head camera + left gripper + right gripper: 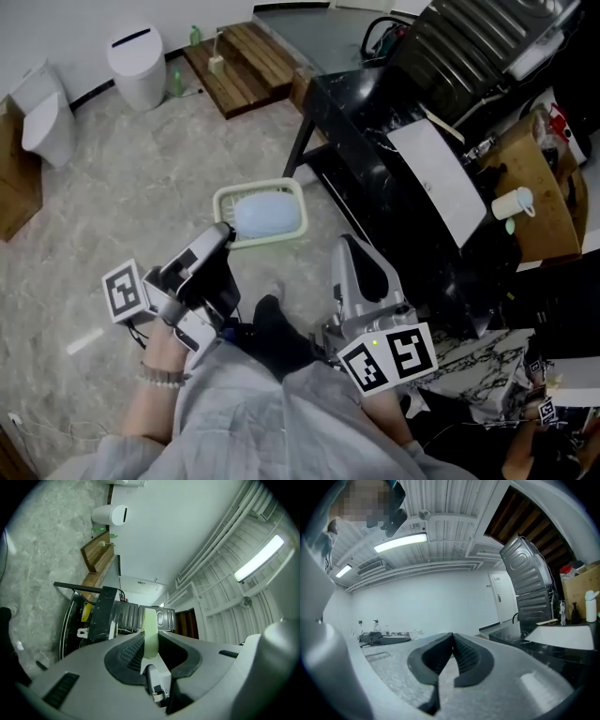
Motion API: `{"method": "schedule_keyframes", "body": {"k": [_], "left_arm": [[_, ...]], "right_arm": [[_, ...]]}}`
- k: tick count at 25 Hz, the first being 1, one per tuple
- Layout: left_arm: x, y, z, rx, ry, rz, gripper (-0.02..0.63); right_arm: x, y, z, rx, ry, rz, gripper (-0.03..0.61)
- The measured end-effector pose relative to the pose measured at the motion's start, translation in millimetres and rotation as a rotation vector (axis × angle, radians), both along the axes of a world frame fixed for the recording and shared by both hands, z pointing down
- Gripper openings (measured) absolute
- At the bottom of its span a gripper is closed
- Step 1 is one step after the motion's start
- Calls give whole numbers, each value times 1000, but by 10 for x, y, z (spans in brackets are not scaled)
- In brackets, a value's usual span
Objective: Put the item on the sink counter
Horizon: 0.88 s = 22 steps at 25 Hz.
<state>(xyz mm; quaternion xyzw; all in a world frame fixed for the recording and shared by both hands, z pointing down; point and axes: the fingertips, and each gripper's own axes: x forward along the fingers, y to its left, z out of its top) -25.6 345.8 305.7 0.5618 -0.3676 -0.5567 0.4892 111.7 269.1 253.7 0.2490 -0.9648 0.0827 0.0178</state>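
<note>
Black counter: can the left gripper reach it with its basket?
Probably yes: the left gripper, shut on the green basket, has only bare floor between it and the black counter.

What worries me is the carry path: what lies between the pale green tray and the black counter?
In the head view, only bare floor shows between the tray and the counter, apart from the counter's own black frame.

Black counter (pixel 375 187) beside open floor (pixel 131 197)
</note>
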Motion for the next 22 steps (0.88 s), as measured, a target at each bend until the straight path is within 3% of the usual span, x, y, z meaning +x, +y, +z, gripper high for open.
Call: {"method": "schedule_keyframes", "body": {"k": [22], "left_arm": [[-495, -1374, -54, 4, -25, -98, 89]], "right_arm": [[-657, -1537, 65, -16, -16, -119, -3]]}}
